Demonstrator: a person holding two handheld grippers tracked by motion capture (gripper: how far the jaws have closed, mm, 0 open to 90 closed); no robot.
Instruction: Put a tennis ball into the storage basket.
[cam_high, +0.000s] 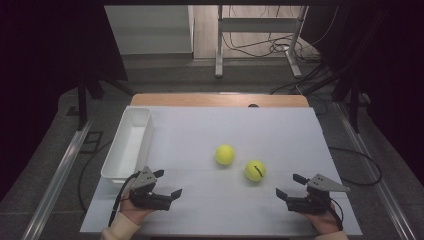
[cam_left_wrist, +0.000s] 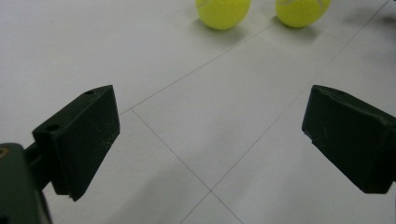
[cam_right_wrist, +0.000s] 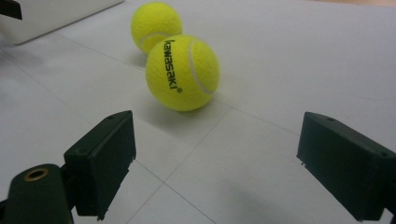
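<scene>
While both hand-held grippers rest low at the near edge of the desk (cam_high: 200, 125), the two tennis balls lie ahead of them, between the two hands. The right hand-held gripper (cam_high: 291, 186) has its jaws spread wide with nothing between them, and the ball with print (cam_right_wrist: 182, 73) sits just ahead of it, a little toward its left jaw; the plain ball (cam_right_wrist: 155, 25) is behind that one, near but seemingly not touching. The left hand-held gripper (cam_high: 167, 183) is also spread and empty, and from it both balls are farther off, ahead and to its right. A white bin (cam_high: 129, 142) stands just ahead of the left hand-held gripper, on its left side. I judge that a ball will be light and a bit springy, with a felt cover that gives good friction on the pads, so it is not fragile and not slippery. However, it is round and rolls easily on the smooth desk, so a touch from only one jaw may push it away. The best place to take hold is across the widest part, with the jaws on two opposite sides at the middle height, and the pressure moderate.
</scene>
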